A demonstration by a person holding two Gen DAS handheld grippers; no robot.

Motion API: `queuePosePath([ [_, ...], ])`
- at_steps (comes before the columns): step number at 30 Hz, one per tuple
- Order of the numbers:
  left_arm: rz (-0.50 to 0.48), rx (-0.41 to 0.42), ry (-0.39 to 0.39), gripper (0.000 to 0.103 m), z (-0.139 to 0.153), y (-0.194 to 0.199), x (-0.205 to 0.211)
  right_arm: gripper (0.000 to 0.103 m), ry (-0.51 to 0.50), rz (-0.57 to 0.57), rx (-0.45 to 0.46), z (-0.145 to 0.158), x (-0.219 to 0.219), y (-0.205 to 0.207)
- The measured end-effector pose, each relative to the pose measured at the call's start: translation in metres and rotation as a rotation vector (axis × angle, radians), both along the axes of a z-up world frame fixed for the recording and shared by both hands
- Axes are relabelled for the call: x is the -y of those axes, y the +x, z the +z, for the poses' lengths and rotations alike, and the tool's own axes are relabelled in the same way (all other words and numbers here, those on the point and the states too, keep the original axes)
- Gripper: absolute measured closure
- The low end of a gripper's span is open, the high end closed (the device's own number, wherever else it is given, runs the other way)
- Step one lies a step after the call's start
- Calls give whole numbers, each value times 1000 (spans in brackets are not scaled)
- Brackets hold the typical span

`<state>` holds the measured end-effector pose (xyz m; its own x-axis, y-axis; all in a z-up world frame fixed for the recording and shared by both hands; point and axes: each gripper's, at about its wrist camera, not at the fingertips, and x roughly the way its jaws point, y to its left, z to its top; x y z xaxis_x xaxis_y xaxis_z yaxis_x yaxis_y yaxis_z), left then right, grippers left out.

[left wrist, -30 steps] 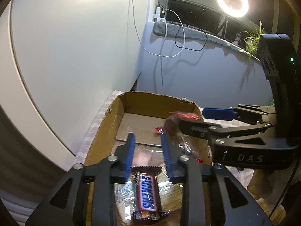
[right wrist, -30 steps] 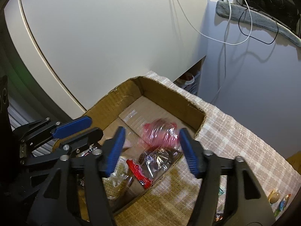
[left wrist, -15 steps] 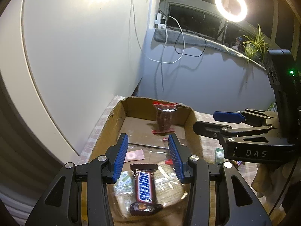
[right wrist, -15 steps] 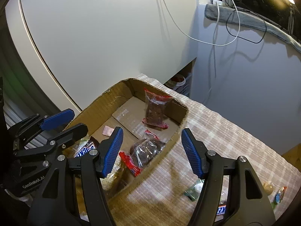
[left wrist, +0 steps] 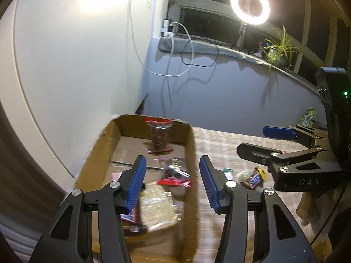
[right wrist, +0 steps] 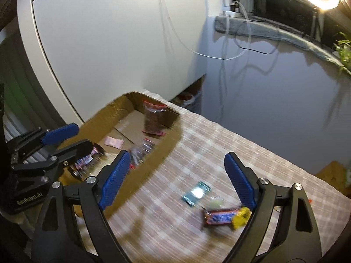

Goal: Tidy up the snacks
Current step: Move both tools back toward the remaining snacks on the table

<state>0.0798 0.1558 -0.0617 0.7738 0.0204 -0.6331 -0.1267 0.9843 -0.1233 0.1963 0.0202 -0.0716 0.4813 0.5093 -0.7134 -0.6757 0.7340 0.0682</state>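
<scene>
Item: right gripper (right wrist: 174, 178), nearest to us. Jaws have just been spreading and now stand wide, nothing between them; it hangs over the checked tablecloth (right wrist: 219, 149). Just beyond its blue pads lie a brown-and-yellow candy bar (right wrist: 226, 217) and a small green packet (right wrist: 196, 194), both on the cloth, outside the box and loose.

Item: left gripper (left wrist: 171, 180). Jaws have likewise just been parting; released, empty, straddling the near right wall of the cardboard box (left wrist: 190, 175).

Item: box contents. A Snickers bar (left wrist: 131, 219) and a clear-wrapped biscuit pack (left wrist: 158, 206) at the near end; a red-trimmed clear bag (left wrist: 173, 173) mid-floor; a taller dark snack bag (left wrist: 160, 135) leaning on the far wall.

Risks, as we judge them:
- Both views are smeared by motion; a fast reach for the candy bar could close beside it or pinch cloth with it.
- The green packet lies flat and thin; pads may skid over it.
- The left gripper sits close to the box wall and could knock or shift the box.
- The leaning bag could topple if the box is jolted.
</scene>
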Motion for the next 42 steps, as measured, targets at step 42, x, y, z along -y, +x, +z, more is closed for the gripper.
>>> queuePosePath([
  [42, -403, -152, 44, 59, -65, 69, 172, 49, 4, -278, -165, -84, 199, 25],
])
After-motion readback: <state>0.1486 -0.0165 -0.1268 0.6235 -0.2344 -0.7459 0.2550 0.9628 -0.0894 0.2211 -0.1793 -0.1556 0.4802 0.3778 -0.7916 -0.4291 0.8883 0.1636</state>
